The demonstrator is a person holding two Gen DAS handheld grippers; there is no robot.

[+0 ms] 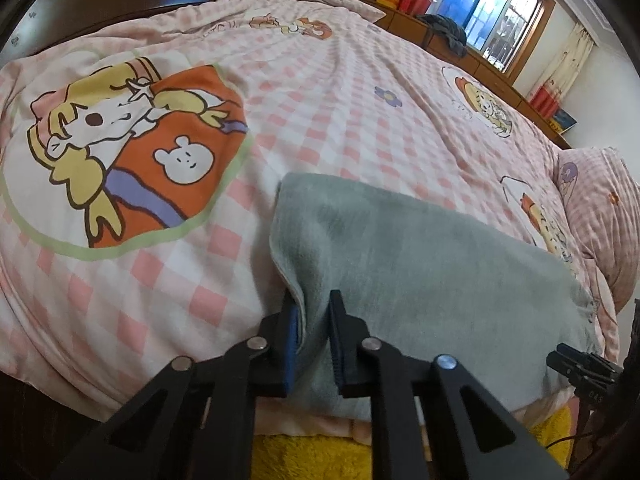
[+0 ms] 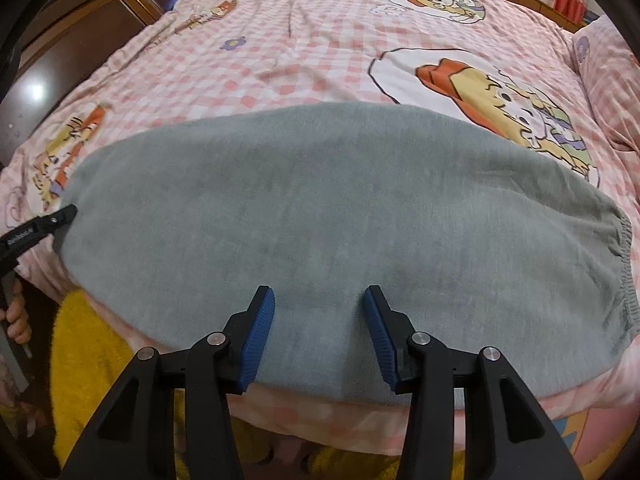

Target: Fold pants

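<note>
Two tongs work the grey pants on the checked bedspread: left gripper pinches the leg-end edge between its pads, right gripper gapes over the near hem, and should bite before both lift together.

Left hand-held gripper: tilted steeply downward, its black fingers with blue ribbed pads drawn close together, nipping the edge of the pants between them. Right hand-held gripper: likewise pitched downward, fingers set moderately apart, blue pads poised over the near edge of the pants, with the cloth spanning the gap; contact cannot be confirmed. In the right wrist view, the person's fingers wrap the left gripper's handle at the far left edge.
</note>
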